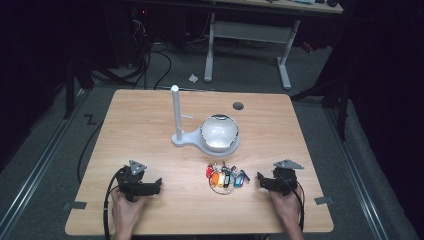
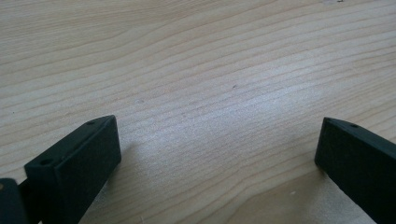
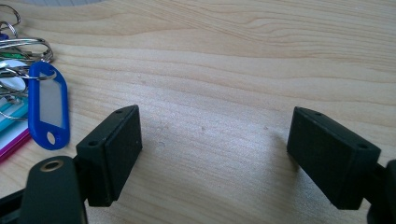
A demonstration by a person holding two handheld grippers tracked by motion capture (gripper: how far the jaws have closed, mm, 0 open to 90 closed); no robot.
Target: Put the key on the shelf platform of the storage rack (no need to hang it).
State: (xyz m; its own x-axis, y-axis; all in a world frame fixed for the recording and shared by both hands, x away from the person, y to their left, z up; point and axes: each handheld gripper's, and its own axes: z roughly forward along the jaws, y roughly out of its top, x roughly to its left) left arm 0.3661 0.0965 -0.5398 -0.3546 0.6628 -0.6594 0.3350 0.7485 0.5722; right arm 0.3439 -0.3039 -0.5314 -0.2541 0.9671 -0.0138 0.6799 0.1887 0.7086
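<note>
A bunch of coloured key tags on metal rings lies on the wooden table, near its front middle. In the right gripper view a blue tag and the rings lie at the left. My left gripper rests low at the front left, jaws wide apart over bare wood, nothing between them. Just right of the tags sits my right gripper, open and empty. A white stand with an upright post and a round bowl is at the table's middle.
A small dark round hole marks the table's far right part. Beyond the table, the legs of another desk and cables are on the grey floor. Bare wood lies between the two grippers.
</note>
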